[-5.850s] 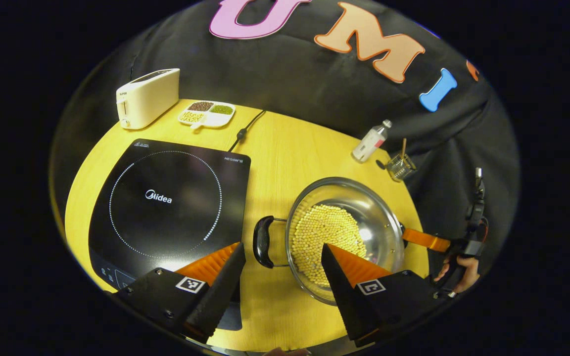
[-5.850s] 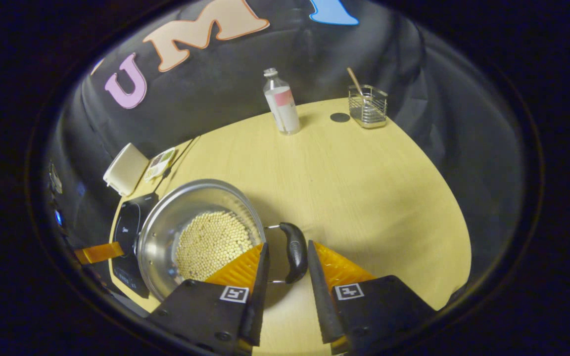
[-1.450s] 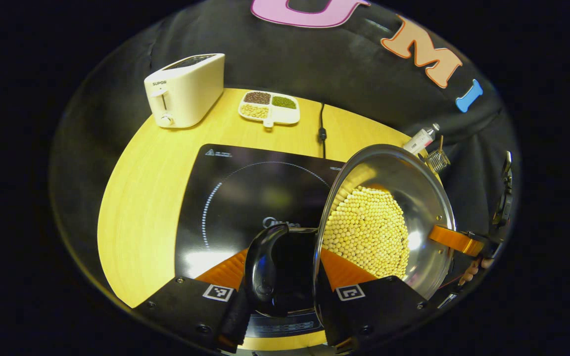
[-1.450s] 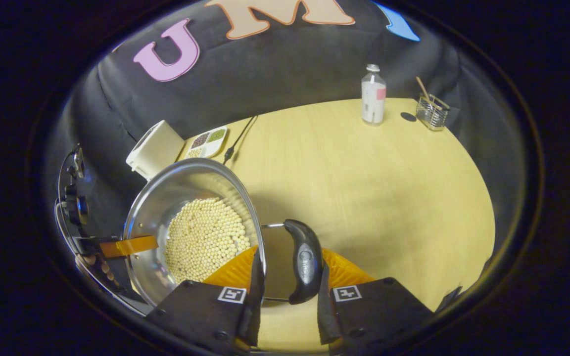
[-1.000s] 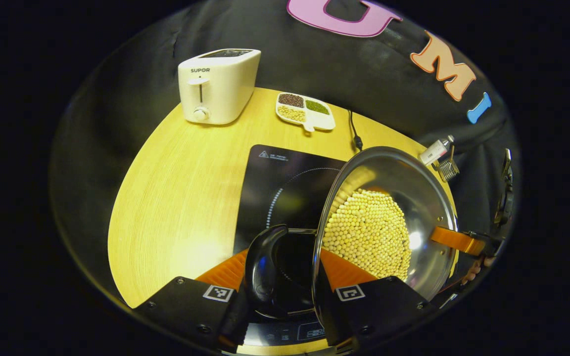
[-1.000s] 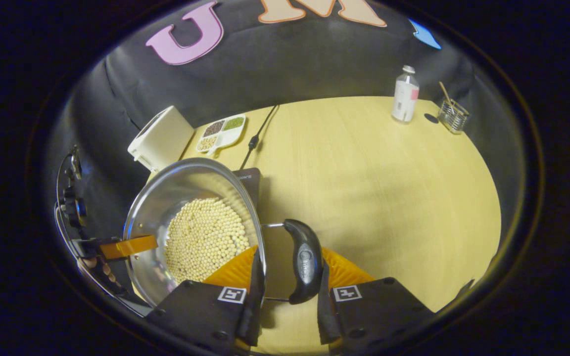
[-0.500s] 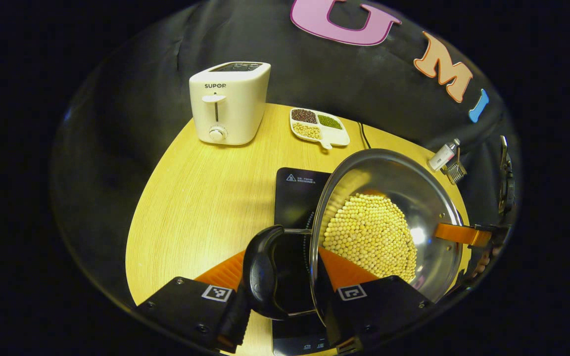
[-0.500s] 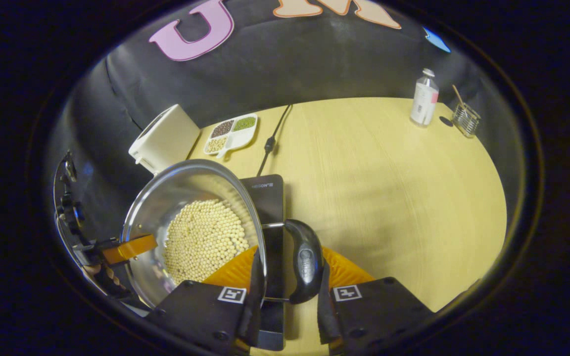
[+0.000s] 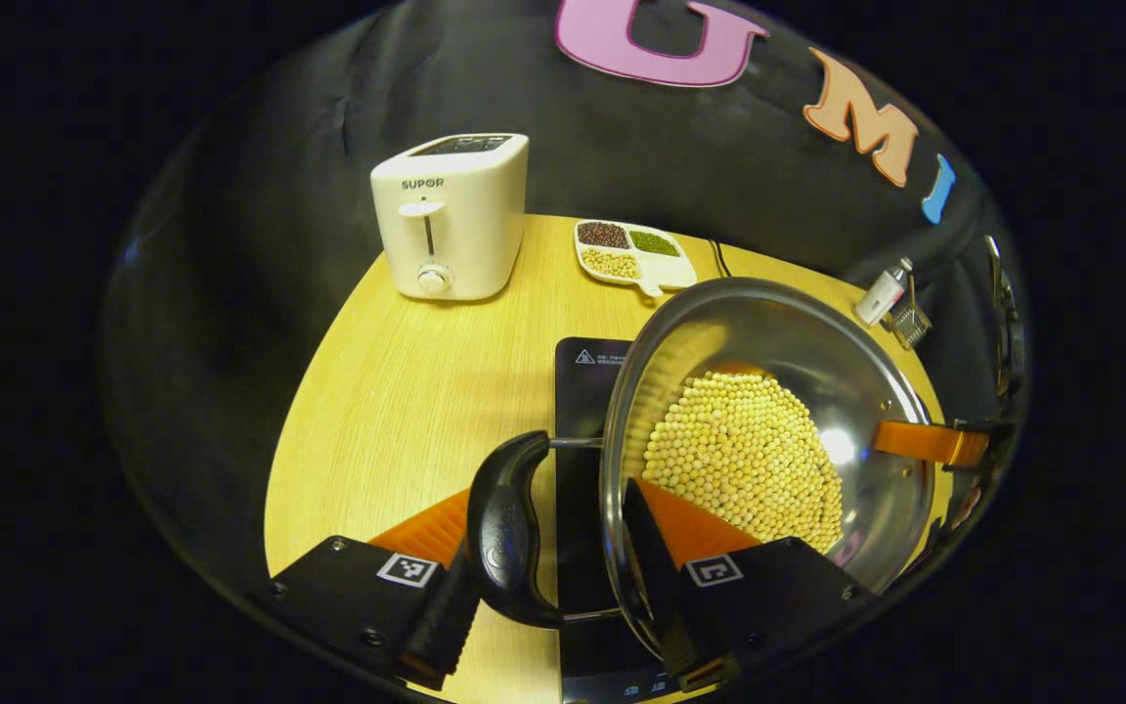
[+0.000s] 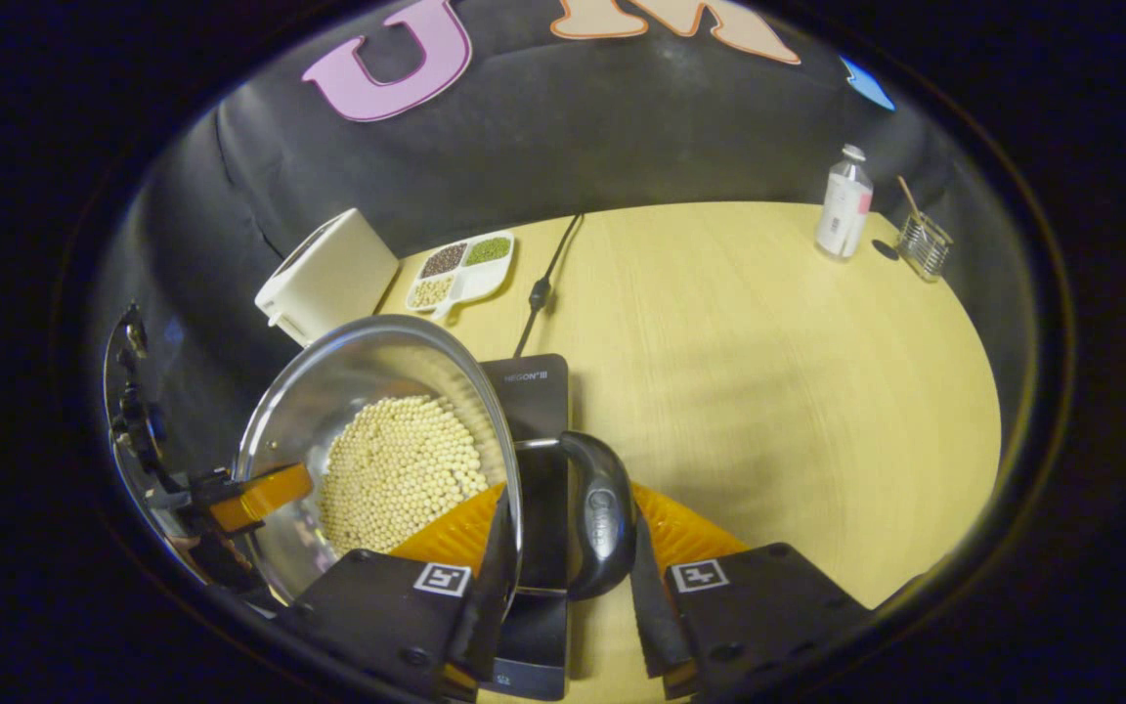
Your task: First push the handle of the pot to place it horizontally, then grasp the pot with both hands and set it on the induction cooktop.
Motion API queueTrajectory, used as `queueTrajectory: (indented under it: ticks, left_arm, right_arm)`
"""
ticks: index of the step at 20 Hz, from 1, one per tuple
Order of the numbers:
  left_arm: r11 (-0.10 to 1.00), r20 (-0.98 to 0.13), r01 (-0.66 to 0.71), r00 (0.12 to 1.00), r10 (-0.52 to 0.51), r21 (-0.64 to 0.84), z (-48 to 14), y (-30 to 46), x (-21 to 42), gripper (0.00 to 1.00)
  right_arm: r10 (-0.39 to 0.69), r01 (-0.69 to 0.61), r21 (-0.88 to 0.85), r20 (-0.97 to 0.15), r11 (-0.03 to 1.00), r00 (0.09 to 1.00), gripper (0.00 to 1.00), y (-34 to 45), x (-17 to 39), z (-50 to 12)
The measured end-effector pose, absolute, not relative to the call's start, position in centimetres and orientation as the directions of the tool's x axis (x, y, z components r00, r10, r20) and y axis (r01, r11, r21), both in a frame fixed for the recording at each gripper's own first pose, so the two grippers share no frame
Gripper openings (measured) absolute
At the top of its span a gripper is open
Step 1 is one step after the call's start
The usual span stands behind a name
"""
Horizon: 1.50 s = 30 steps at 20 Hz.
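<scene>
Pale wood tabletop [image 10: 768,352] runs back to the black cloth wall of the booth, carrying a white toaster [image 9: 451,215], a divided dish [image 9: 633,256] of beans, a small bottle [image 10: 843,201] and a wire holder [image 10: 923,244] far off.

A black induction cooktop [image 10: 534,391] lies flat on the wood with its cable [image 10: 545,274] trailing toward the wall. The steel pot [image 9: 768,440], its bottom covered with pale round beans [image 9: 744,460], hangs over the cooktop; whether its base touches the glass I cannot tell.

In the left gripper view, the left claw [image 9: 548,587] has its two fingers narrowed around the pot's black loop handle [image 9: 502,533], one on the outer side of the handle and one against the pot wall; whether both press on it I cannot tell.

In the right gripper view, the right claw [image 10: 563,577] stands the same way at the opposite handle [image 10: 602,518], fingers close on either side, one touching the handle's edge, the other beside the rim. Across the pot, each view shows the other claw's finger reaching in at the far rim.
</scene>
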<state>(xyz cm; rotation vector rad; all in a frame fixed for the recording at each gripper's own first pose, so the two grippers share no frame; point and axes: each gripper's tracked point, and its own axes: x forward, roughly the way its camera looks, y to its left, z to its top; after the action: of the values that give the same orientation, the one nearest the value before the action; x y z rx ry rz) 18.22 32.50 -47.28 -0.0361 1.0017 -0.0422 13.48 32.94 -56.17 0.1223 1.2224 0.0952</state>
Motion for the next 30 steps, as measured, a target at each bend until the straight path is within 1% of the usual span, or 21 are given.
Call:
queueTrajectory:
  ticks: [1,2,3,6,8,9,10,11,12,14,15,16,18,21,22,24,25,26,28,29,30]
  left_arm:
    - [0.999,-0.834,0.053,0.551,-0.027,0.002,-46.8,32.7,18.3,0.77]
    - [0.994,-0.815,0.088,0.579,-0.002,0.061,-46.2,33.0,18.5,0.79]
    - [0.986,-0.792,0.116,0.61,0.025,0.121,-45.7,33.4,18.8,0.8]
    - [0.978,-0.746,0.108,0.663,0.065,0.181,-44.1,33.8,19.2,0.93]
    - [0.984,-0.725,0.081,0.686,0.059,0.157,-43.2,33.6,19.3,0.92]
    - [0.987,-0.716,0.072,0.696,0.055,0.146,-42.9,33.4,19.3,0.92]
    - [0.989,-0.712,0.067,0.701,0.049,0.134,-42.7,33.1,19.0,0.92]
    - [0.99,-0.711,0.065,0.702,0.042,0.122,-42.5,32.8,18.7,0.92]
    - [0.992,-0.708,0.059,0.705,0.037,0.11,-42.3,32.5,18.4,0.92]
    - [0.995,-0.682,0.039,0.731,0.036,0.094,-41.3,32.1,18.4,0.93]
    - [0.996,-0.67,0.028,0.742,0.04,0.089,-40.7,31.9,18.3,0.93]
    - [0.996,-0.661,0.02,0.749,0.04,0.083,-40.4,31.6,18.2,0.93]
    - [0.998,-0.642,0.019,0.766,0.029,0.068,-39.3,30.5,17.8,0.95]
    - [0.995,-0.605,0.02,0.795,0.041,0.094,-37.0,29.0,17.5,0.94]
    - [0.994,-0.589,0.013,0.806,0.054,0.109,-36.0,28.5,17.4,0.94]
    - [0.99,-0.553,-0.008,0.829,0.085,0.14,-33.7,27.3,17.2,0.94]
    - [0.988,-0.538,-0.026,0.836,0.105,0.152,-32.4,26.6,16.8,0.94]
    - [0.987,-0.516,-0.044,0.848,0.118,0.153,-31.1,25.6,16.6,0.93]
    - [0.989,-0.475,-0.079,0.871,0.129,0.123,-28.6,23.2,16.0,0.93]
    - [0.99,-0.459,-0.095,0.878,0.133,0.105,-27.3,21.8,15.7,0.93]
    - [0.99,-0.446,-0.109,0.884,0.138,0.09,-26.2,20.5,15.3,0.93]
  right_arm:
    - [0.131,-0.017,0.134,-0.923,0.991,0.362,0.53,32.7,13.7,-55.8]
    - [0.131,-0.025,0.131,-0.914,0.991,0.384,0.61,32.7,13.9,-55.3]
    - [0.141,-0.03,0.141,-0.909,0.99,0.393,0.58,32.9,14.0,-54.9]
    - [0.148,-0.03,0.149,-0.899,0.988,0.413,0.97,32.7,14.0,-54.0]
    - [0.135,-0.038,0.131,-0.892,0.991,0.433,0.89,32.0,14.3,-53.6]
    - [0.131,-0.048,0.122,-0.888,0.991,0.441,0.89,31.6,14.2,-53.2]
    - [0.123,-0.057,0.108,-0.883,0.992,0.454,1.0,31.1,14.2,-52.8]
    - [0.116,-0.064,0.098,-0.877,0.993,0.465,1.0,30.7,14.2,-52.4]
    - [0.114,-0.067,0.093,-0.872,0.993,0.476,0.94,30.3,14.3,-51.9]
    - [0.114,-0.069,0.092,-0.86,0.993,0.497,0.94,29.8,14.2,-50.8]
    - [0.114,-0.07,0.091,-0.854,0.993,0.508,1.0,29.4,14.2,-50.3]
    - [0.112,-0.073,0.087,-0.848,0.994,0.518,0.94,29.0,14.2,-49.7]
    - [0.106,-0.082,0.073,-0.833,0.994,0.543,1.0,27.8,14.2,-48.4]
    - [0.109,-0.096,0.065,-0.806,0.993,0.581,1.0,25.7,14.2,-46.4]
    - [0.116,-0.101,0.069,-0.795,0.993,0.595,0.94,24.8,14.3,-45.7]
    - [0.138,-0.11,0.088,-0.772,0.99,0.621,1.0,23.0,14.4,-43.9]
    - [0.146,-0.112,0.096,-0.762,0.989,0.631,0.94,22.0,13.6,-43.1]
    - [0.149,-0.115,0.098,-0.747,0.989,0.648,1.0,20.6,13.7,-42.0]
    - [0.15,-0.123,0.09,-0.714,0.988,0.684,0.93,17.7,14.1,-40.0]
    - [0.155,-0.128,0.09,-0.697,0.988,0.701,1.0,16.4,14.0,-38.9]
    - [0.16,-0.133,0.093,-0.682,0.987,0.714,0.94,15.1,14.0,-38.0]
